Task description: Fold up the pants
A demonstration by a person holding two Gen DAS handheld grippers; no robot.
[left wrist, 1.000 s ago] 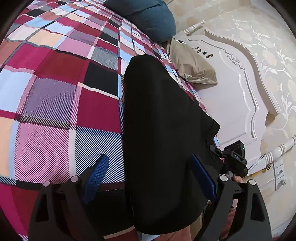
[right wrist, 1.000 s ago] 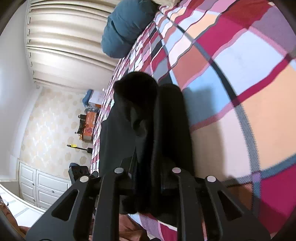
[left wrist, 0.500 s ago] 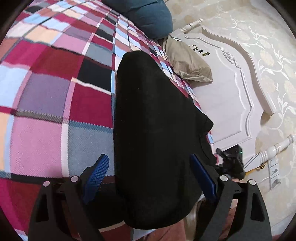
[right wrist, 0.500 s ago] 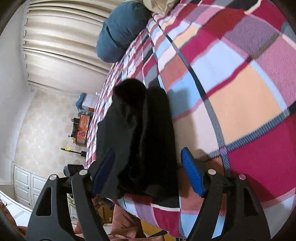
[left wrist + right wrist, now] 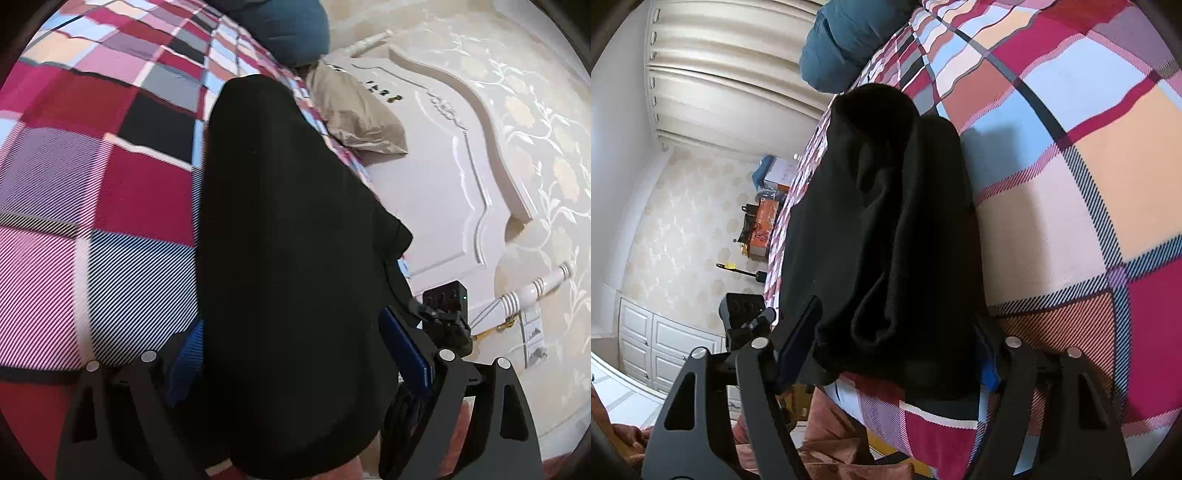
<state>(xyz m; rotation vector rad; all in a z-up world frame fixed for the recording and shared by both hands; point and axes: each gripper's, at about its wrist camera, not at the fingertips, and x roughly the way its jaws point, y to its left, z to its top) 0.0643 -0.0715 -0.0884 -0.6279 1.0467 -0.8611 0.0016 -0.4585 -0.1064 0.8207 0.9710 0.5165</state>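
On the plaid bedspread, near the bed's edge, the black pants lie folded into a long narrow bundle that runs away from me toward the blue pillow and the tan pillow by the white headboard.

A second ago my right jaws were clamped hard on the near end of the bundle; they let go, sprang wide, and are now closing again with the thick folded end between the pads, though I cannot see the pads pressing on cloth yet. I read that as a regrip: the lengthwise fold is laid down and I am resetting for the next fold, probably bringing this end over toward the far one.

My left jaws have stayed wide open, straddling the same near end, a blue pad on either side of the cloth and holding nothing.

Both hands sit low at the bedside, tilted moderately downward, pointing along the length of the pants. In the right view the bundle shows a looser, rumpled layer on its left side. Each view catches the other gripper beside the bed edge.
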